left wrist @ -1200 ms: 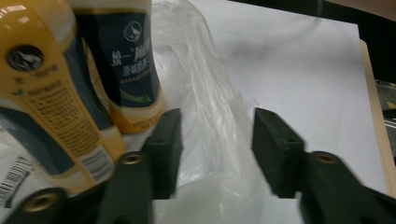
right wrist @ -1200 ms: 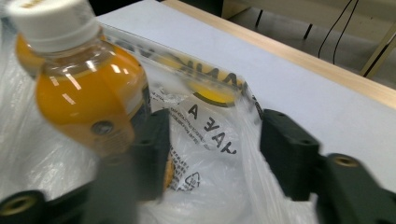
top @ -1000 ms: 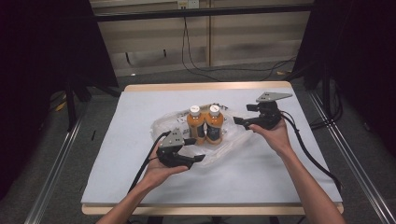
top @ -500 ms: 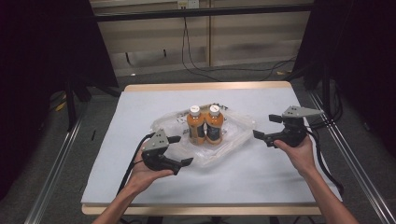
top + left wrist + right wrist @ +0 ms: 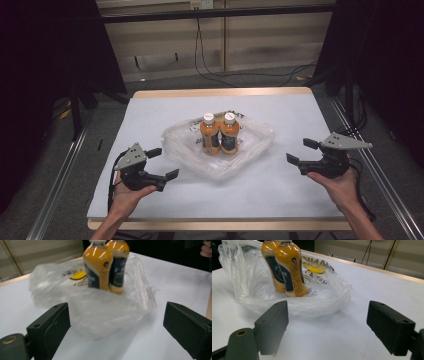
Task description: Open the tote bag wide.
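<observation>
A white-covered surface (image 5: 280,200) with a pale wooden edge stands in a dim room with dark curtains at both sides and cables trailing over the floor behind. Near its middle lies a crumpled clear plastic bag (image 5: 250,145), spread open, and inside it two orange drink bottles (image 5: 220,134) stand upright, touching side by side, with white caps and dark labels. The left gripper (image 5: 162,162) hangs over the surface just beside the bag's left edge, held in the person's left hand (image 5: 131,196); its jaws have just been opening and stand wide apart with nothing between them, the bag lying just ahead of them. The right gripper (image 5: 301,151) is well apart from the bag on the right, near the surface's edge, in the right hand (image 5: 340,186); its jaws have just been closing a little, yet are released and grasp nothing.
</observation>
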`<state>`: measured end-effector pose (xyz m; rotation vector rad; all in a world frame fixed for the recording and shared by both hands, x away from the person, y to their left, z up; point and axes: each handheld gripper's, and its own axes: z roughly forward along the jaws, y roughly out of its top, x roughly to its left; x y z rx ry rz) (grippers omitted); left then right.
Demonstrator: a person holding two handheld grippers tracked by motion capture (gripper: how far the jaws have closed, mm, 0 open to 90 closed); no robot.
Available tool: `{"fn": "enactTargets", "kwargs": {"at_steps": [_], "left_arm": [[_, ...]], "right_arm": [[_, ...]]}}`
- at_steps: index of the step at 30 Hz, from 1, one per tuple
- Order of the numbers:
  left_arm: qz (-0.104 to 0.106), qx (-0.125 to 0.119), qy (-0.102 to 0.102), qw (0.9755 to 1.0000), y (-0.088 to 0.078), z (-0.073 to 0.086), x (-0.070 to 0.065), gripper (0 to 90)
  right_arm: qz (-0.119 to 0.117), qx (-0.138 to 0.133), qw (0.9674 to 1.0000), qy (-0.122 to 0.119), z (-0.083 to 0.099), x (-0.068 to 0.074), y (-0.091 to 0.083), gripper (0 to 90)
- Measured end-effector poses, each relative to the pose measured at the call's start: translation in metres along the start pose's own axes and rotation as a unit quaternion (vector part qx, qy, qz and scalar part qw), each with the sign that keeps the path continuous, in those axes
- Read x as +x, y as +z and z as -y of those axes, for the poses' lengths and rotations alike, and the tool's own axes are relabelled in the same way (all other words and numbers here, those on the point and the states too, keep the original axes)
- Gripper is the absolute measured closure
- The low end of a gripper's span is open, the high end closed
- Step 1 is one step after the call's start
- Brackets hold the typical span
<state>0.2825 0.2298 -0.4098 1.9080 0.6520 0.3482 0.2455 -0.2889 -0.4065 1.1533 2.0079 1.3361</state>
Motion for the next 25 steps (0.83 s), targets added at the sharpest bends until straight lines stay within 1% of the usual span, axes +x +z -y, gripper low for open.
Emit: {"fn": "enactTargets", "kwargs": {"at_steps": [1,2,3,4,5,7,8,9,10,11,12,13,14,15,16,17,18,19,20,22,23,24,25], "left_arm": [[0.000,0.000,0.000,1.0000,0.000,0.000,0.000,5.2],[-0.004,0.002,-0.005,1.0000,-0.007,0.004,-0.002,5.2],[-0.016,0.005,-0.004,0.9999,-0.010,0.006,-0.003,5.2],[-0.019,0.006,-0.004,0.9998,-0.014,0.009,-0.004,5.2],[-0.021,0.010,-0.005,0.9997,-0.016,0.011,-0.003,5.2],[-0.030,0.019,-0.007,0.9993,-0.020,0.019,-0.004,4.4],[-0.033,0.022,-0.015,0.9991,-0.021,0.022,-0.004,4.4],[-0.036,0.025,-0.017,0.9989,-0.022,0.024,-0.004,4.4],[-0.035,0.030,-0.016,0.9988,-0.024,0.028,-0.003,4.1],[-0.040,0.034,-0.021,0.9984,-0.025,0.032,-0.003,3.7],[-0.039,0.035,-0.025,0.9983,-0.026,0.036,-0.002,3.7],[-0.039,0.035,-0.025,0.9983,-0.026,0.036,-0.002,3.4],[-0.044,0.043,-0.037,0.9974,-0.029,0.045,-0.002,3.0],[-0.044,0.043,-0.037,0.9974,-0.029,0.045,-0.002,2.7],[-0.052,0.044,-0.049,0.9965,-0.031,0.049,-0.002,2.7],[-0.055,0.044,-0.048,0.9963,-0.035,0.054,-0.003,2.7],[-0.060,0.045,-0.046,0.9961,-0.036,0.056,-0.004,2.7],[-0.066,0.046,-0.043,0.9958,-0.038,0.056,-0.006,2.7],[-0.063,0.042,-0.038,0.9964,-0.040,0.057,-0.007,2.7],[-0.060,0.043,-0.024,0.9970,-0.043,0.059,-0.008,2.4],[-0.059,0.044,-0.022,0.9970,-0.043,0.060,-0.009,2.4],[-0.059,0.044,-0.022,0.9970,-0.043,0.060,-0.009,2.4],[-0.063,0.052,-0.011,0.9966,-0.042,0.060,-0.008,2.4]], "right_arm": [[0.000,0.000,1.0000,0.000,0.000,0.000,0.000,17.4],[0.005,-0.008,0.9999,0.007,0.009,0.002,-0.007,16.4],[0.004,-0.010,0.9999,0.012,0.012,0.003,-0.009,16.4],[0.004,-0.008,0.9999,0.013,0.016,0.003,-0.011,16.4],[0.010,-0.004,0.9999,0.012,0.020,0.004,-0.012,16.1],[0.012,-0.003,0.9997,0.022,0.027,0.005,-0.017,12.9],[0.016,-0.002,0.9995,0.025,0.031,0.006,-0.019,12.3],[0.018,0.000,0.9994,0.028,0.034,0.007,-0.021,11.7],[0.020,0.005,0.9993,0.032,0.036,0.008,-0.023,10.3],[0.021,0.013,0.9992,0.031,0.039,0.009,-0.024,9.3],[0.021,0.013,0.9991,0.034,0.042,0.011,-0.026,9.4],[0.021,0.013,0.9991,0.034,0.042,0.011,-0.026,9.4],[0.025,0.019,0.9990,0.033,0.048,0.013,-0.033,9.2],[0.025,0.019,0.9990,0.033,0.048,0.013,-0.033,9.2],[0.026,0.021,0.9989,0.034,0.049,0.014,-0.035,8.9],[0.028,0.008,0.9985,0.046,0.055,0.014,-0.040,8.9],[0.029,0.011,0.9984,0.048,0.056,0.015,-0.041,8.7],[0.032,0.010,0.9984,0.045,0.056,0.016,-0.043,8.7],[0.034,0.003,0.9984,0.046,0.056,0.016,-0.046,8.6],[0.041,-0.004,0.9984,0.039,0.055,0.017,-0.051,7.6],[0.050,-0.005,0.9981,0.034,0.056,0.017,-0.054,7.2],[0.050,-0.005,0.9981,0.034,0.056,0.017,-0.054,7.2],[0.056,-0.010,0.9979,0.032,0.057,0.017,-0.056,7.4]]}}
